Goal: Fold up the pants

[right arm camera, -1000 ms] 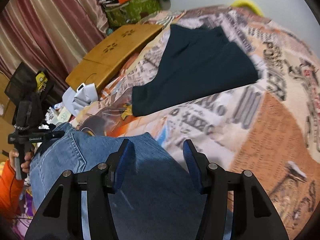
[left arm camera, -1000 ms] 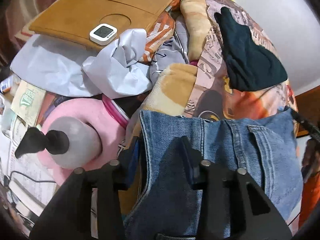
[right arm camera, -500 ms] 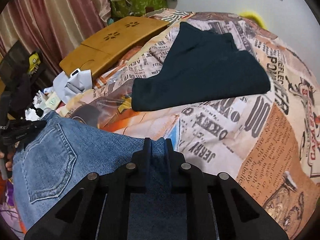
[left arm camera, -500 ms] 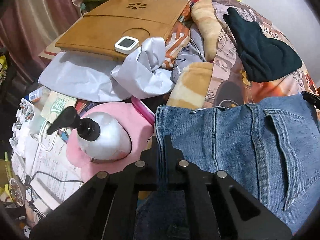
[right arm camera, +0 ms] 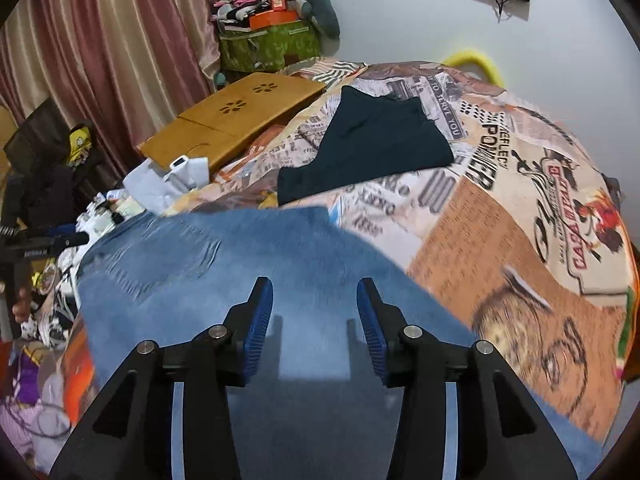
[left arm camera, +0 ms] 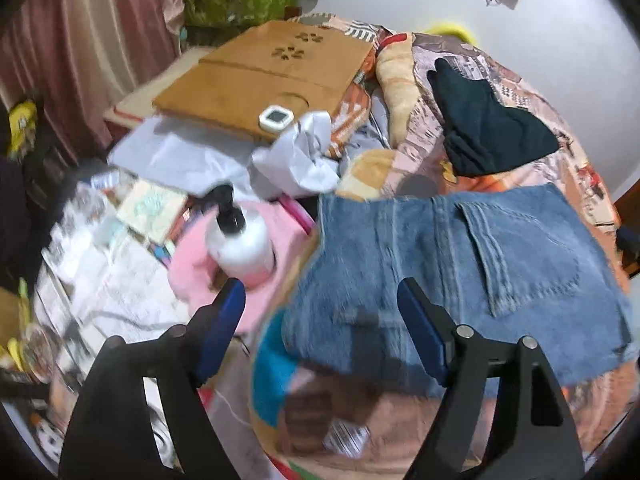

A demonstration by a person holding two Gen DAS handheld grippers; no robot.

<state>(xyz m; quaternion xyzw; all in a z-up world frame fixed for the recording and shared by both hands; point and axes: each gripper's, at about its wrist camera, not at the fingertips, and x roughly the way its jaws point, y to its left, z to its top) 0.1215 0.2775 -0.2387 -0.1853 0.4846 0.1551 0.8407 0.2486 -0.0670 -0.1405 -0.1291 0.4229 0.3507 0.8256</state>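
The blue denim pants (left arm camera: 460,272) lie flat on the printed bedspread (left arm camera: 568,168), back pocket up. My left gripper (left arm camera: 322,300) hovers above their near left edge; its jaws are opening wide and nothing is between the pads. In the right wrist view the pants (right arm camera: 248,256) spread below my right gripper (right arm camera: 314,300), whose jaws are also opening, clear of the cloth. The left gripper's black frame (right arm camera: 36,248) shows at that view's far left edge, with part of a hand.
A folded dark garment (right arm camera: 368,144) lies farther up the bedspread (right arm camera: 520,248). A wooden lap desk (left arm camera: 264,76), a small white clock (left arm camera: 276,118), crumpled white paper (left arm camera: 296,160), a white pump bottle (left arm camera: 240,236) on pink cloth and papers crowd the left side. Curtains (right arm camera: 100,52) hang behind.
Both grippers were shut on the denim half a second ago; now both have let go, opened and drawn back upward. The pants lie flat on the bed.
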